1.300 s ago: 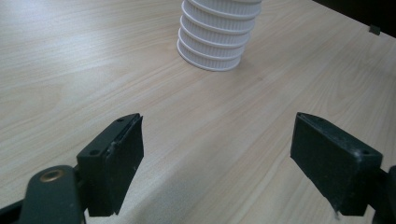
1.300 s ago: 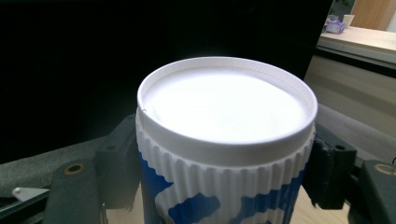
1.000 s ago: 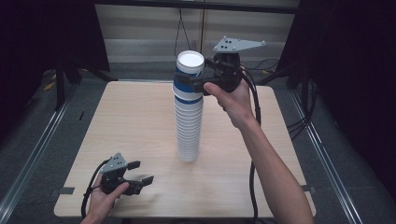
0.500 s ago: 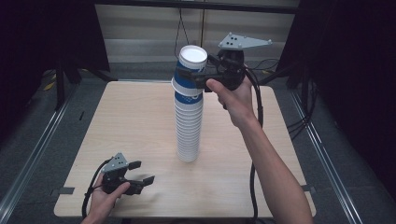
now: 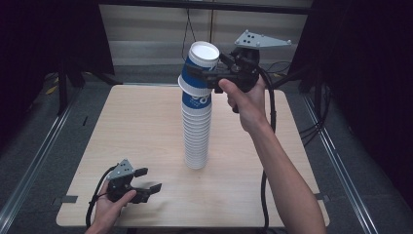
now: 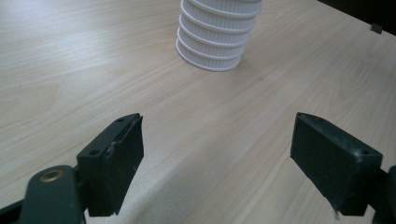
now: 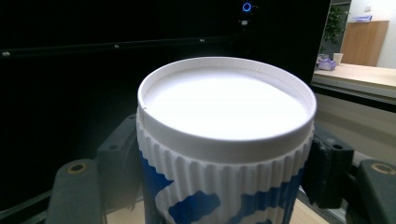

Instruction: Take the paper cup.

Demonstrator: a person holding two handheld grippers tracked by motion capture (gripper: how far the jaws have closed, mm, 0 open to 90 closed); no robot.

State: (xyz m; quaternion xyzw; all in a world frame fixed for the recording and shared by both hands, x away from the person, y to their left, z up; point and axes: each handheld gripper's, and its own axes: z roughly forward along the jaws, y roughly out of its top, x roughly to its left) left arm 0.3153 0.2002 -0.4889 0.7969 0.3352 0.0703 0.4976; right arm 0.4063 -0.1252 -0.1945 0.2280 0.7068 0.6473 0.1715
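A tall stack of upside-down ribbed white paper cups (image 5: pixel 197 131) stands at the table's middle; its base shows in the left gripper view (image 6: pixel 215 42). My right gripper (image 5: pixel 205 74) is shut on the topmost blue-and-white cup (image 5: pixel 195 88), which is raised a little and tilted, its lower rim still over the stack. In the right gripper view that cup (image 7: pixel 224 140) sits between the two black pads (image 7: pixel 119 158), which press its sides. My left gripper (image 5: pixel 150 179) rests open near the table's front left, nothing between its jaws (image 6: pixel 224 154).
The wooden table (image 5: pixel 136 122) has bare room on both sides of the stack. Cables trail from both grippers. Metal rails (image 5: pixel 44 146) run along the floor left and right, and dark curtains surround the table.
The right gripper has lifted the top cup slightly and tipped it, so it now leans off the stack's line. The left gripper has not moved.
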